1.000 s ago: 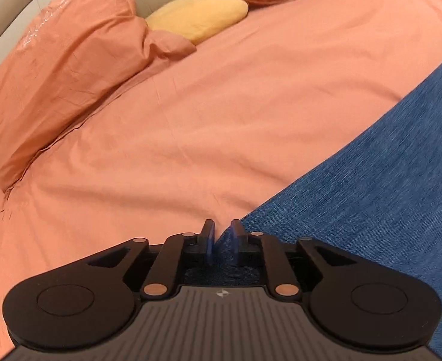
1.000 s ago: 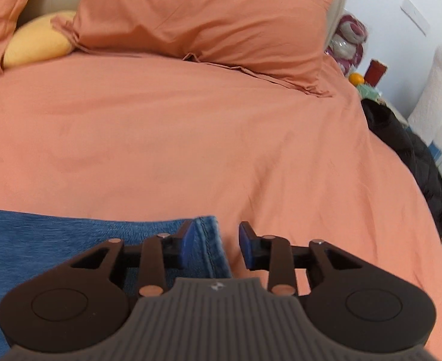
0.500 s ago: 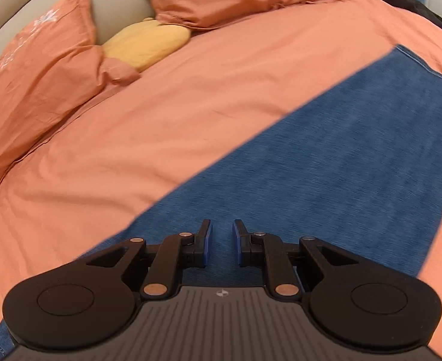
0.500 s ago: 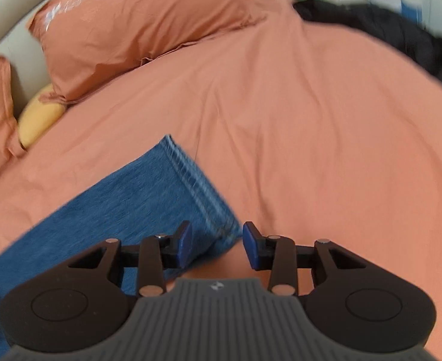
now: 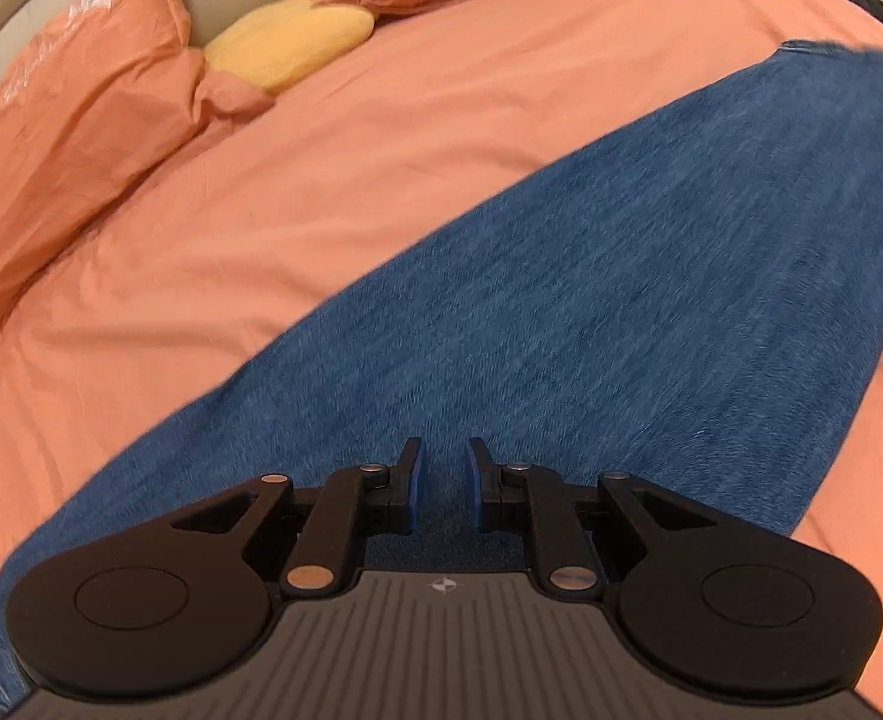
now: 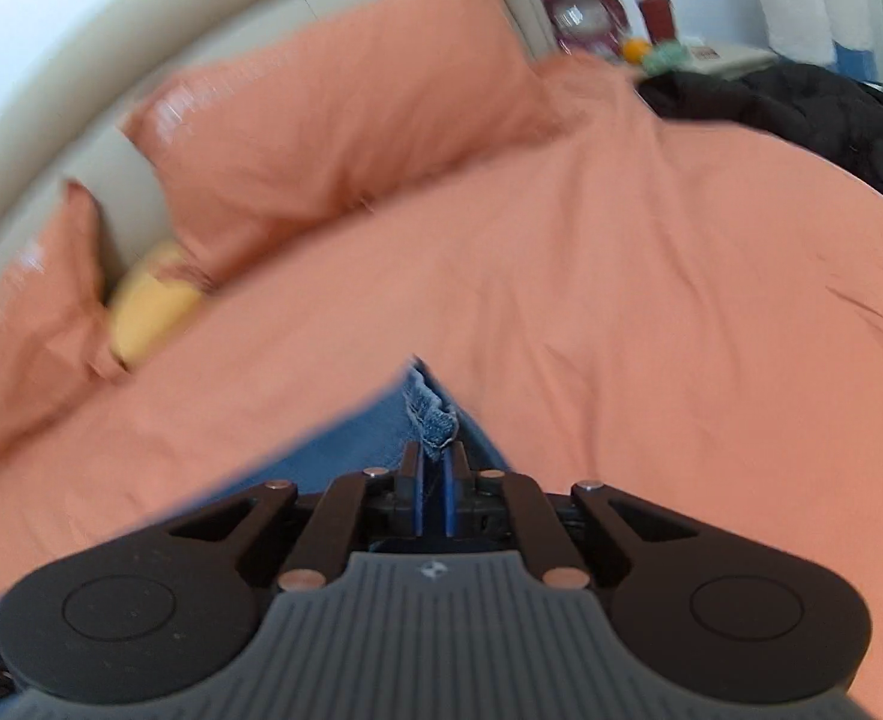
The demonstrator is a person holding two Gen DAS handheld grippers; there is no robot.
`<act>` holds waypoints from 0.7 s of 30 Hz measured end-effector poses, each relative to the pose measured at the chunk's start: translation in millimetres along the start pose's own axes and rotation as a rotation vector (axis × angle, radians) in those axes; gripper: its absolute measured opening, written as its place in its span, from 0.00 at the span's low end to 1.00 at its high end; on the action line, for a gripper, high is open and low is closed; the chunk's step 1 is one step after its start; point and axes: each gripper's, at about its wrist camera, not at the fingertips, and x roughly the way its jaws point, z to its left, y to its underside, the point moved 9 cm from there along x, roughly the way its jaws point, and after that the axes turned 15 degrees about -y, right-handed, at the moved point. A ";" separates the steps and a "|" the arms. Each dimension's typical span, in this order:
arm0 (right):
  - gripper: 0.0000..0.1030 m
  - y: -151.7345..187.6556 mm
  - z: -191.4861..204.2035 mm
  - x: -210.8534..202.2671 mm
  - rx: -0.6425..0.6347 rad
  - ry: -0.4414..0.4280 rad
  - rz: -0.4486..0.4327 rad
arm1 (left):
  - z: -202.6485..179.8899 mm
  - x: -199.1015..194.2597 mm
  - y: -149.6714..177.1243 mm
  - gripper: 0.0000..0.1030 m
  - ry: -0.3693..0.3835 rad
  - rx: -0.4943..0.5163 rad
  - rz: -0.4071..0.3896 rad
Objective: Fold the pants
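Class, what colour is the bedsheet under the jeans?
Orange bedsheet; it shows best in the left wrist view.

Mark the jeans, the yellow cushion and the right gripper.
jeans [image 5: 621, 300], left wrist view, middle of the flat leg.
yellow cushion [image 5: 291, 42], left wrist view, its middle.
right gripper [image 6: 433, 462], right wrist view, between fingertips shut on the hem.

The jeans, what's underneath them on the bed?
The jeans lie flat on the orange bedcover, which shows all around them. Anything between denim and cover is hidden.

Orange bedspread [image 5: 333, 192], 2 orange pillows [image 6: 333, 120], yellow cushion [image 5: 288, 48] between them, black jacket [image 6: 801, 114] at bed edge
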 end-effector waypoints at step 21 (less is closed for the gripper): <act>0.47 52.4 -59.5 37.9 0.389 -0.047 0.071 | -55.1 15.8 -31.8 0.20 0.192 0.009 -0.079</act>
